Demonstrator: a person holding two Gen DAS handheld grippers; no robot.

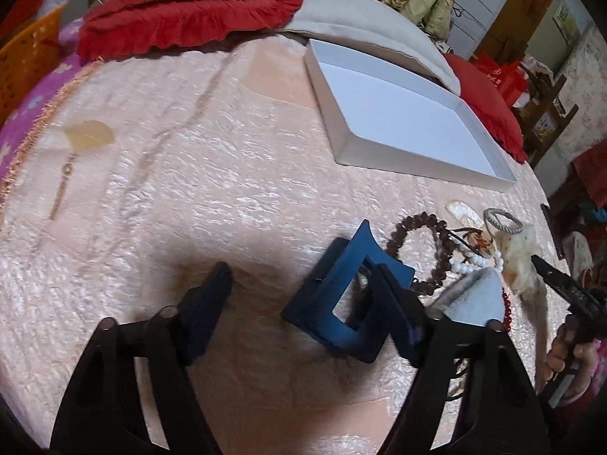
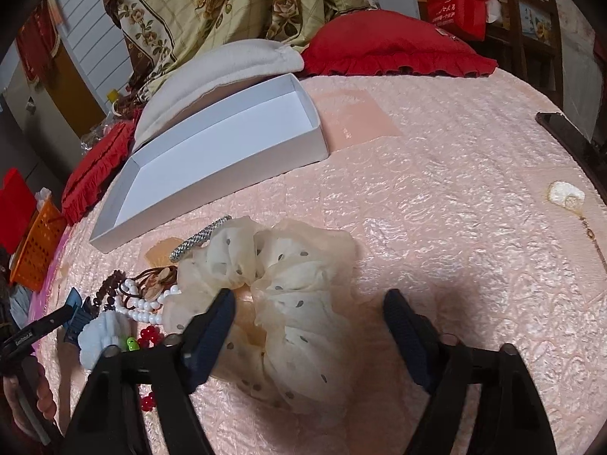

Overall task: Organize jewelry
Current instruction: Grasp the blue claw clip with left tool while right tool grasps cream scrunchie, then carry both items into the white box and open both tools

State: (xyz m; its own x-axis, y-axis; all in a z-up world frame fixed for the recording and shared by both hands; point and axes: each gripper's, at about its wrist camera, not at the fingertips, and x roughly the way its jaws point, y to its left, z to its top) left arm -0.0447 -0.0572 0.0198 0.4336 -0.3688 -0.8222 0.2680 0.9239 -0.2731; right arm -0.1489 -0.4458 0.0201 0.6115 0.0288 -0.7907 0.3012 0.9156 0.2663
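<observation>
An empty white box (image 1: 406, 113) (image 2: 212, 144) lies on the pink bedspread. My left gripper (image 1: 303, 284) is open around a blue square hair claw (image 1: 341, 295); its right finger sits inside the claw's frame. Beside the claw lie a brown bead bracelet (image 1: 417, 235), a white pearl bracelet (image 1: 474, 261) (image 2: 148, 307), a silver bangle (image 1: 504, 220) (image 2: 201, 237) and a light blue fluffy piece (image 1: 470, 299). My right gripper (image 2: 309, 303) is open over a cream dotted scrunchie (image 2: 280, 295), the left finger at its centre hole.
Red ruffled pillows (image 1: 182, 11) (image 2: 394, 41) and a white pillow (image 2: 220, 76) line the back. An orange basket (image 2: 34, 242) stands at the left edge. A gold pendant necklace (image 1: 87, 136) (image 2: 567, 195) lies apart. Red beads (image 2: 150, 335) lie near the pile.
</observation>
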